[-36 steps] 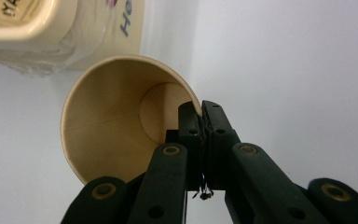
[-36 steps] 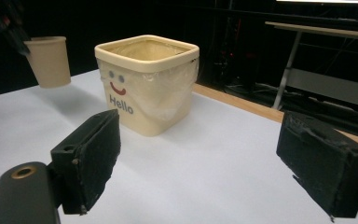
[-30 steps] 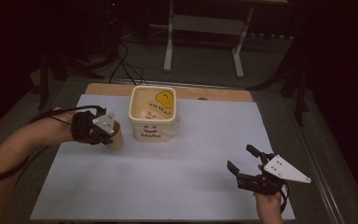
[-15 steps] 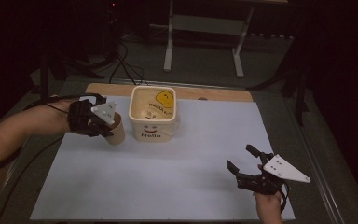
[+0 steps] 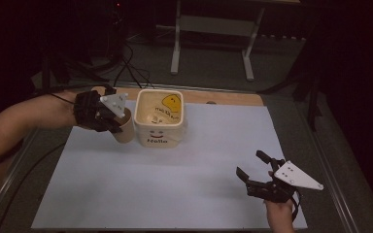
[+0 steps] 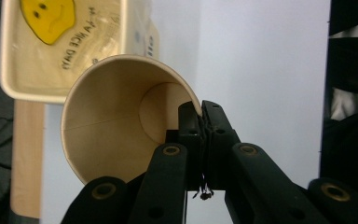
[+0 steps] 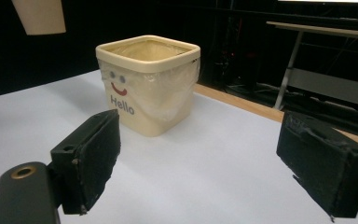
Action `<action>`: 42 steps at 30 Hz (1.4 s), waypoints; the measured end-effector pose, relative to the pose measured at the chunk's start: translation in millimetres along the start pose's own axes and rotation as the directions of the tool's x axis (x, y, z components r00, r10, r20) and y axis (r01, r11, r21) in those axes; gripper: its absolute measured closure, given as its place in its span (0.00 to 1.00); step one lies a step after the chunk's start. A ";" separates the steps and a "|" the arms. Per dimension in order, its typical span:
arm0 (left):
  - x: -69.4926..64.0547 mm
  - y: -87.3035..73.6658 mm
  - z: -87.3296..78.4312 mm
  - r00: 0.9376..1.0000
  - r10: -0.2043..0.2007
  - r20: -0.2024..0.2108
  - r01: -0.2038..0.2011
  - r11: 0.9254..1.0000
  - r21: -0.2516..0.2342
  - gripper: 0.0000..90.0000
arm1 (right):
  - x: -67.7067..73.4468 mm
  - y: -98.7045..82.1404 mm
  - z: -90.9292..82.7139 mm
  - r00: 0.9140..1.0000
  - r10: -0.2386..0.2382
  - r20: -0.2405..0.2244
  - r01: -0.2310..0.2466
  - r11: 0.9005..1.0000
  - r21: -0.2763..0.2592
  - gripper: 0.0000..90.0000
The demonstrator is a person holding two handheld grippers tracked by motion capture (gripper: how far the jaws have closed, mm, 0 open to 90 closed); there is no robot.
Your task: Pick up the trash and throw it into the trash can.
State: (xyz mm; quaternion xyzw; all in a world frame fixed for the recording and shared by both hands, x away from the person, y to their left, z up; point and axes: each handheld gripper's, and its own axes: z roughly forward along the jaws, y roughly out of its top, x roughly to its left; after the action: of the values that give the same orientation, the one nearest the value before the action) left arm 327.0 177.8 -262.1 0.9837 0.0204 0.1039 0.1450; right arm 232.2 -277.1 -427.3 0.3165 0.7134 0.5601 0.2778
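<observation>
While your left tool (image 5: 114,119) sits at about ten o'clock on the surface (image 5: 175,194), its jaws are clenched on the rim of a paper cup (image 5: 124,128). Your left gripper view makes this plain: one jaw is inside the cup (image 6: 121,121), the other outside, and the wall is pinched between them at the right side of the mouth. You hold the cup tilted, its open mouth facing the camera on that tool and its brown inside bare. From above, the cup hangs just beside the left wall of the bin (image 5: 159,119), close to its top edge; you cannot tell from the high view whether the two touch. Your forearm comes in from nine o'clock, with a cable trailing along it.

At twelve o'clock stands the bin, a cream square tub with a clear liner folded over its rim, a smiling face and the word "Hello" on the near wall, and a yellow smiley inside. It rests upright on the white sheet.

Over at about four o'clock, your right tool (image 5: 257,170) is released, its jaws spread wide with nothing between them. Your right gripper view looks past the two black pads (image 7: 93,154) toward the bin (image 7: 149,86), well apart from it, and the cup (image 7: 39,16) shows off the surface at the upper left.
</observation>
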 end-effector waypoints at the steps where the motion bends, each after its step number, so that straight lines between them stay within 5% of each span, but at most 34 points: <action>1: 1.3 1.9 -2.4 1.000 0.001 -0.005 -0.001 1.000 -0.006 0.99 | -0.1 -0.2 0.0 1.000 -0.001 0.000 0.001 1.000 0.000 0.15; 16: 24.6 42.7 -21.4 0.999 0.034 -0.016 -0.034 0.999 0.007 0.99 | -1.7 -0.5 -0.8 1.000 -0.001 -0.001 0.001 1.000 -0.001 0.15; 31: 50.0 68.1 -19.2 0.996 0.079 -0.037 -0.078 0.996 0.038 0.99 | -1.8 -0.9 -1.3 1.000 0.006 -0.003 -0.006 1.000 0.002 0.15; 42: 69.8 77.0 -10.4 0.997 0.076 -0.031 -0.074 0.996 0.058 0.99 | -2.0 -1.1 -1.2 1.000 0.005 -0.004 -0.005 1.000 0.001 0.15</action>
State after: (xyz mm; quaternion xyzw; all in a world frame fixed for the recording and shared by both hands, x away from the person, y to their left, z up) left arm 393.8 112.0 -216.2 0.9857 -0.0111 0.1248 0.1127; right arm 232.4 -279.6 -428.1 0.3172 0.7135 0.5610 0.2749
